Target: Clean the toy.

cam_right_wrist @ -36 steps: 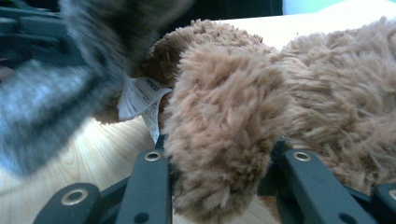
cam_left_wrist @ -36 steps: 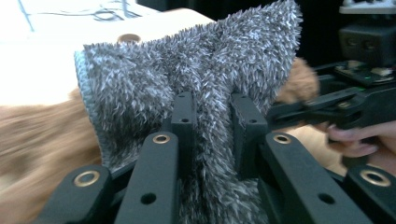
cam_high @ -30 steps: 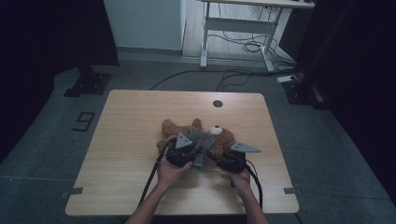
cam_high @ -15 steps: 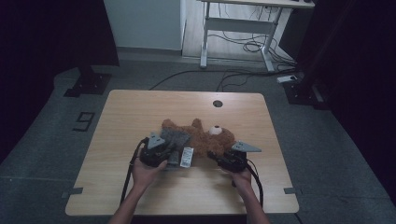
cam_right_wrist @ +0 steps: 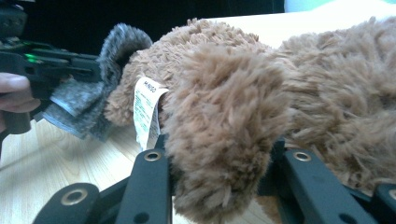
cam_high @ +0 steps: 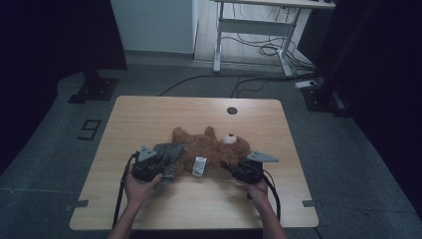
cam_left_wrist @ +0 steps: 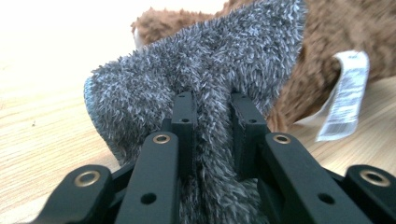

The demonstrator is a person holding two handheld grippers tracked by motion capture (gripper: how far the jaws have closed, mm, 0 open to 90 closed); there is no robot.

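A brown teddy bear (cam_high: 209,147) lies on its back in the middle of the wooden table (cam_high: 164,114), head to the right. My left gripper (cam_left_wrist: 212,105) is shut on a grey fuzzy piece of cloth (cam_left_wrist: 196,70), which is pinched between its jaws. In the high view this cloth (cam_high: 169,154) sits at the bear's left end, with the left gripper (cam_high: 159,162) just below it. My right gripper (cam_right_wrist: 219,144) is shut on one of the bear's furry limbs (cam_right_wrist: 219,107), near the head. Its fingertips are hidden by fur. A white label (cam_right_wrist: 148,112) hangs from the bear's side.
The white label (cam_high: 199,166) lies on the table between the two grippers. A round cable hole (cam_high: 231,110) sits near the table's far edge. Beyond the table stand a desk frame (cam_high: 254,30) and loose floor cables (cam_high: 239,79).
My left gripper has moved left along the bear with the grey cloth, from beside the right gripper to the bear's left end. The right gripper and the bear have stayed put.
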